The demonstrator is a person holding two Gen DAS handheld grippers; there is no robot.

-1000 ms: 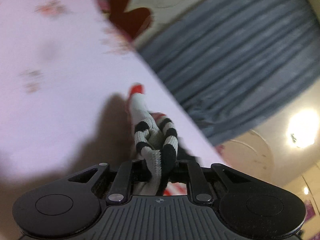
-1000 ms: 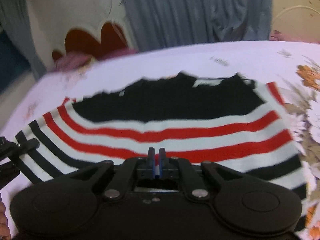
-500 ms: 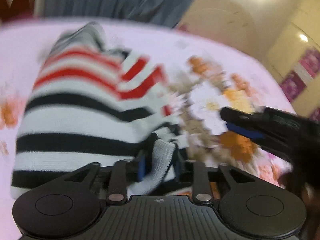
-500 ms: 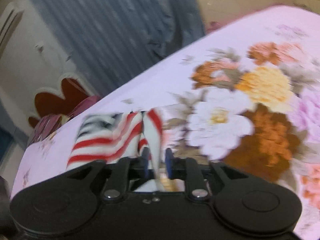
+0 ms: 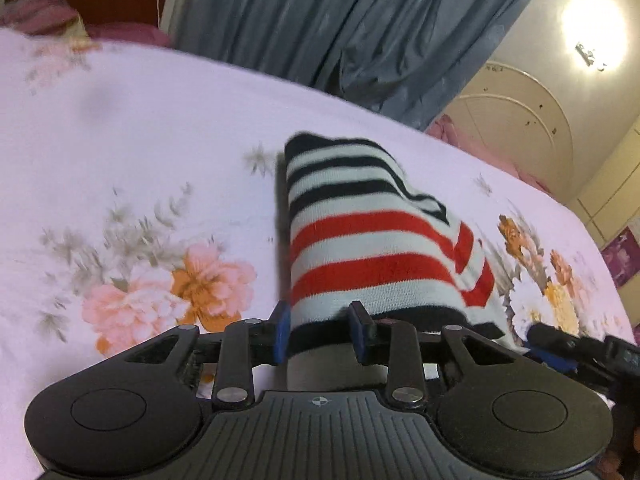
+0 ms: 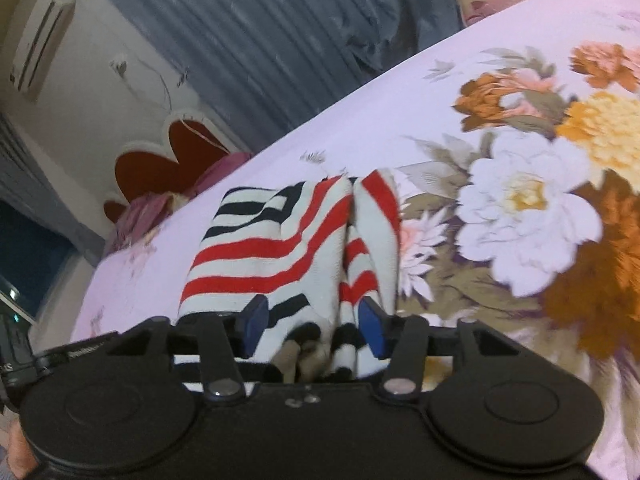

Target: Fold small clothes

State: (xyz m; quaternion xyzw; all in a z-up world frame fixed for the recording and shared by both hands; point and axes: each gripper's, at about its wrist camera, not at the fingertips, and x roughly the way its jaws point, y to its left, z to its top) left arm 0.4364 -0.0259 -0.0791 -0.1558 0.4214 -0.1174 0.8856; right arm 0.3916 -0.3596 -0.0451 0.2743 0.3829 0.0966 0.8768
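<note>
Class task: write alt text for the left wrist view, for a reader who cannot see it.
A folded striped sweater, banded black, white and red, lies on a floral bedsheet, its near edge between the spread fingers of the left gripper. Grey curtains hang behind.

Warm ceiling lamp glare, fisheye blur.

The striped sweater lies folded on the bed, filling the gap between both sets of tongs. To its left the flowered sheet lies flat, with room to pass. On its right the right tongs sit just beside the hem. Past the bed's far edge, the blue curtain closes things off.
</note>
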